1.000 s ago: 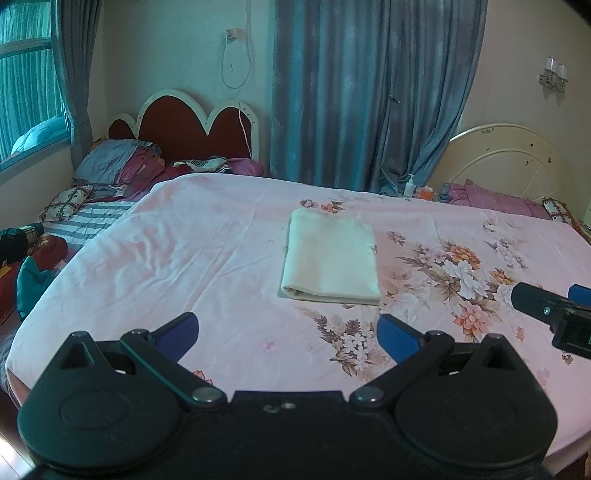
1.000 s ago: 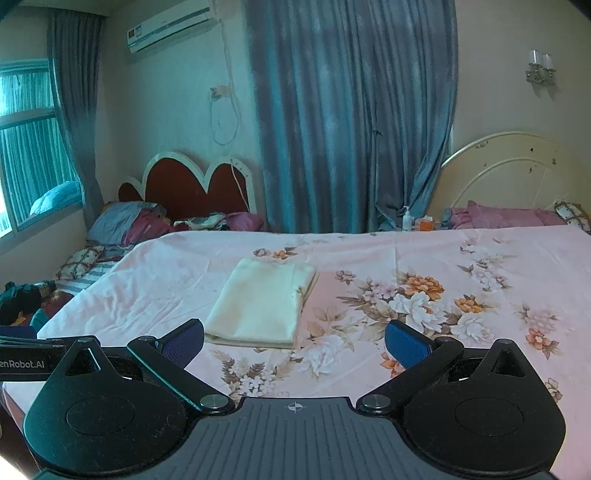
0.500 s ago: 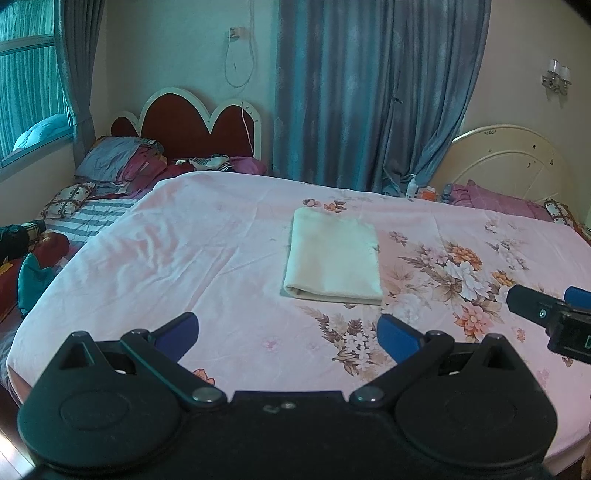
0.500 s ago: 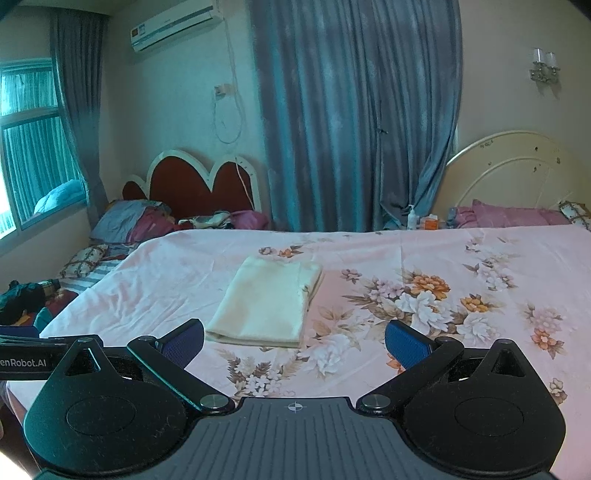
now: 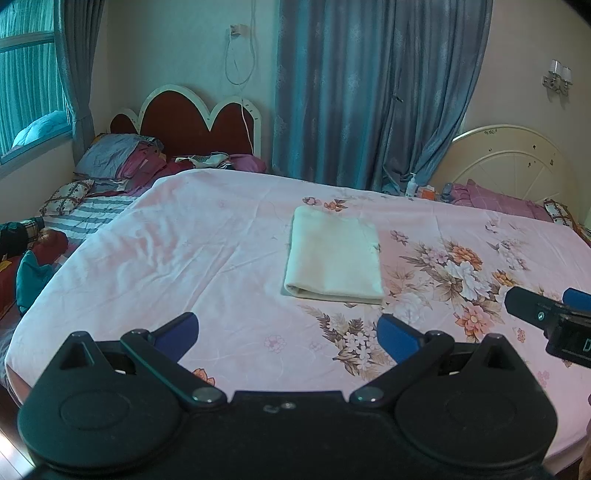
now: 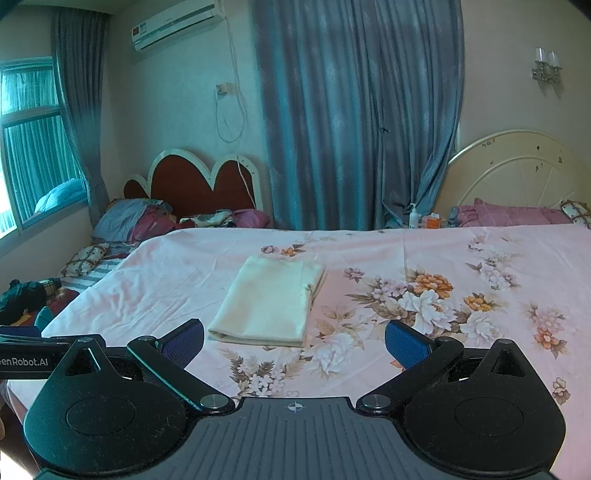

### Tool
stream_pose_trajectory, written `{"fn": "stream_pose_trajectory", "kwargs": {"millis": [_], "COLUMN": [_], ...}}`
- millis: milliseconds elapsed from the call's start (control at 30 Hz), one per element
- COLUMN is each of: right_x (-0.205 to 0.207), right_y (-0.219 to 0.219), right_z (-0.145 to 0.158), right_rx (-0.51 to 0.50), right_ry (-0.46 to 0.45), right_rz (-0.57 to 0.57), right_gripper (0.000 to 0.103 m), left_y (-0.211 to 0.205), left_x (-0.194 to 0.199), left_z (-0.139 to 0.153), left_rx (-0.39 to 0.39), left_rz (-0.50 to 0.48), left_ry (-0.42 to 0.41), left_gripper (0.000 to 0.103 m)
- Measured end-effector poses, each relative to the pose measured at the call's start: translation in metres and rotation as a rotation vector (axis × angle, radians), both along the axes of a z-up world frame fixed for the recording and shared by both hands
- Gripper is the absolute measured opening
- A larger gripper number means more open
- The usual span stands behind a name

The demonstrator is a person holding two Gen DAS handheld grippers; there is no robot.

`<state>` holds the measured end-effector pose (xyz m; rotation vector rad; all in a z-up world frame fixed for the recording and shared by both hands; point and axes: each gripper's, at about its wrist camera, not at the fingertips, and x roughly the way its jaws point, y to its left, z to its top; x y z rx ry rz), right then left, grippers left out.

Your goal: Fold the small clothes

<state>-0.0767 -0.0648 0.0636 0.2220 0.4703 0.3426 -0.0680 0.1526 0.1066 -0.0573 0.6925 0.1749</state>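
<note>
Left wrist view: mounted just behind the left tool (image 5: 287, 330), looking forward along its spread fingers, slightly downward across the bed (image 5: 207, 243) toward the curtain (image 5: 373, 92) and far wall. Folded cloth (image 5: 334, 258) dead ahead, near, a little beyond the fingertips. Right tool (image 5: 546, 317) poking in at the right edge.

Right wrist view: same mounting behind the right tool (image 6: 294, 341), aimed flatter, taking in more wall, up to the air conditioner (image 6: 177, 22). Cloth (image 6: 271, 301) ahead and slightly left, just past the left fingertip. Left tool (image 6: 26, 350) showing at the left edge.

Shared by both: bed, cloth, curtain, red headboard (image 5: 192, 118) (image 6: 199, 184), white headboard (image 5: 513, 158) (image 6: 517, 166).
</note>
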Motion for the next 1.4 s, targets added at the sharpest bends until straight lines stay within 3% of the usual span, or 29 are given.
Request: {"fn": "stream_pose_trajectory", "kwargs": {"millis": [1100, 1267, 1400], "right_x": [0.013, 0.024, 0.039], "right_y": [0.010, 0.010, 0.009], "right_z": [-0.012, -0.018, -0.030], "right_rx": [0.001, -0.001, -0.004], "right_ry": [0.041, 0.060, 0.099], "right_rz": [0.000, 0.001, -0.013], "right_gripper": [0.103, 0.103, 0.103], "left_y": [0.008, 0.007, 0.010], "left_x": [0.015, 0.024, 0.043], "left_z": [-0.008, -0.013, -0.022], "left_rx": [-0.010, 0.002, -0.007], "left_rz": [-0.018, -0.039, -0.050], "left_ry": [0.019, -0.023, 0.008], "left_gripper": [0.102, 0.094, 0.102]}}
